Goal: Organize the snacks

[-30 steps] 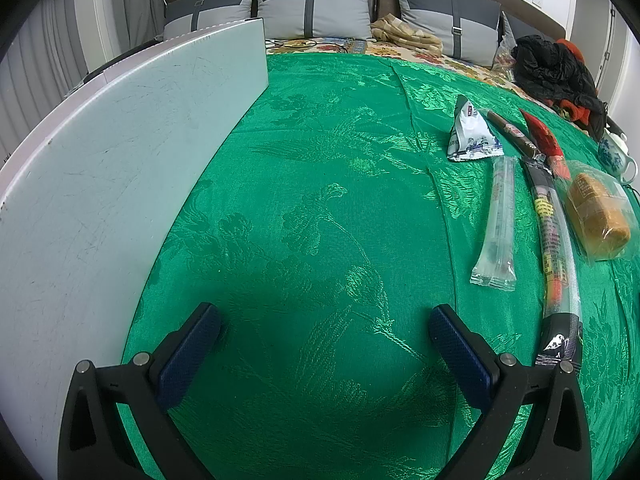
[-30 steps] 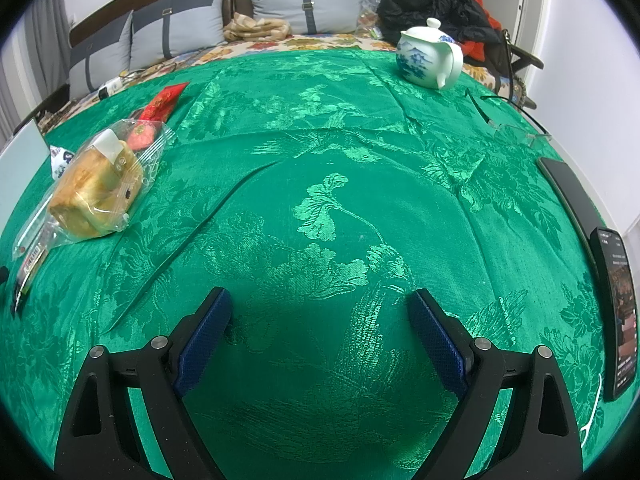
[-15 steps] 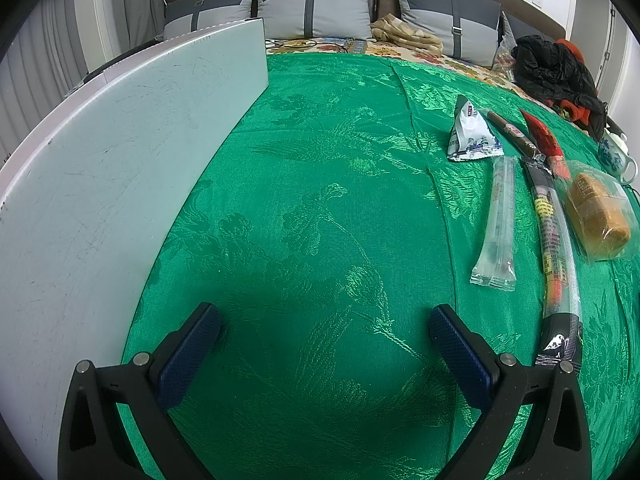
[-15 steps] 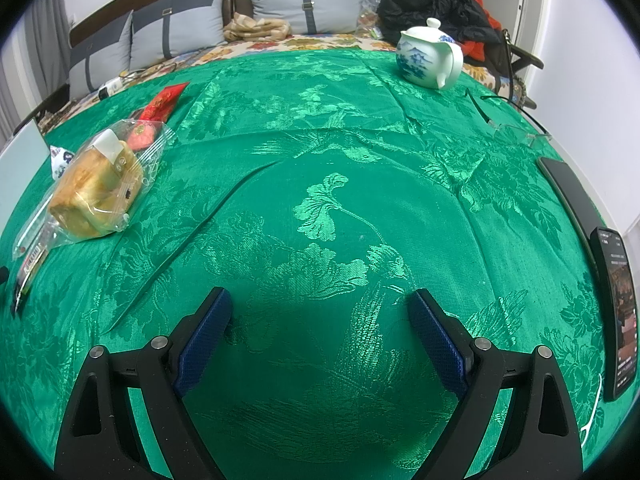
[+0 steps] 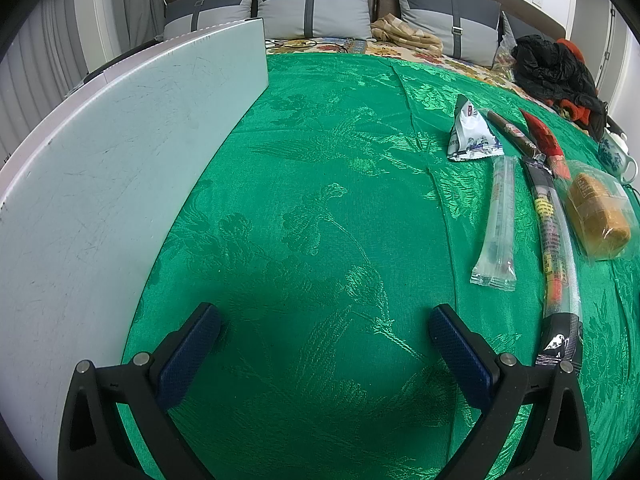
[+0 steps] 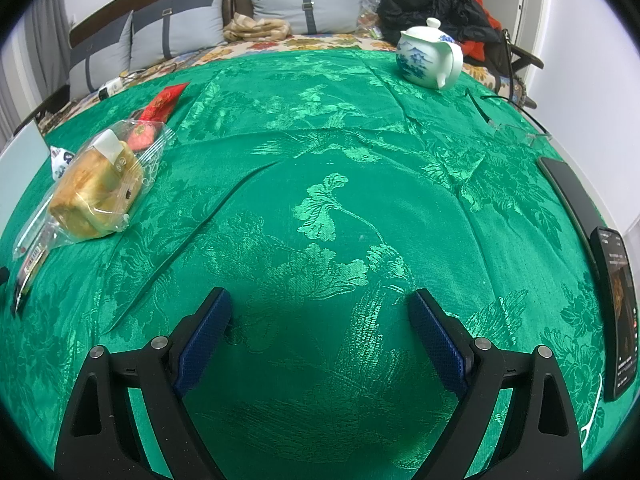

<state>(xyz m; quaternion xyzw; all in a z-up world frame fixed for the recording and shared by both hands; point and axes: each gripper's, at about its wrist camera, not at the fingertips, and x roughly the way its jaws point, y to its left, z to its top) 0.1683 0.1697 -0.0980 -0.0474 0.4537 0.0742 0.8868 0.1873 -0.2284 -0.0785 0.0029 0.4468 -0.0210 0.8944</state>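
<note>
Snacks [image 5: 500,216] lay loose in a bunch on the green cloth [image 5: 320,200] beside the white tray [image 5: 120,160] | none put away yet | left gripper [image 5: 324,334] and right gripper [image 6: 319,322] both wide apart, holding nothing

No legible text: print on white snack pouch [image 5: 472,136], phone screen [image 6: 620,304] too blurred.

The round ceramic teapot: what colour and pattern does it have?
White with a blue painted landscape; the teapot shows best in the right wrist view.
</note>
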